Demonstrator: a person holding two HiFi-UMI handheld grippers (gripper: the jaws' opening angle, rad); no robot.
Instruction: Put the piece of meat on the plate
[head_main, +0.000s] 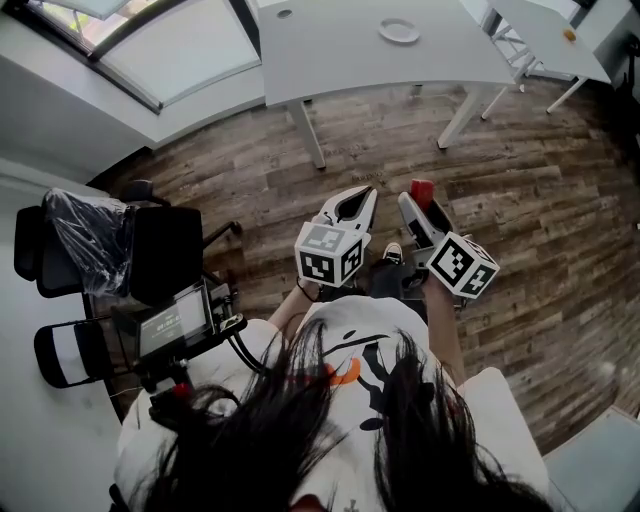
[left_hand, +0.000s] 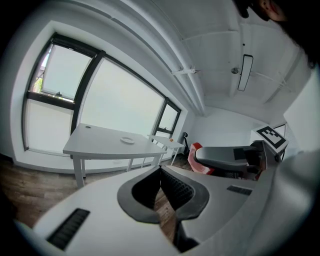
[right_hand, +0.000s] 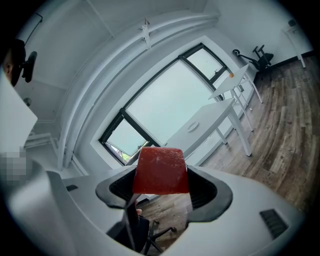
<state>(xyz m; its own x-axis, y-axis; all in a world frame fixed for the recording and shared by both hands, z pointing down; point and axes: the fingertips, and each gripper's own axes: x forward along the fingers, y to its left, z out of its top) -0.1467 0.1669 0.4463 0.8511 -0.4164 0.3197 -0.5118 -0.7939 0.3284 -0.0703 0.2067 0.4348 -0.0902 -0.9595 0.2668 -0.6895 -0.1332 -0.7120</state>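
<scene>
A red, slab-shaped piece of meat (right_hand: 161, 170) is clamped between the jaws of the right hand-held gripper (head_main: 417, 205), which is held above the wood-plank floor (head_main: 520, 200). In the head view the left hand-held gripper (left_hand: 161, 171) is seen just beside it at 9 o'clock, its jaws brought together with nothing between them. A small round white plate (head_main: 399, 31) is found on the white tabletop (head_main: 330, 50) at 12 o'clock, well apart from both grippers.
</scene>
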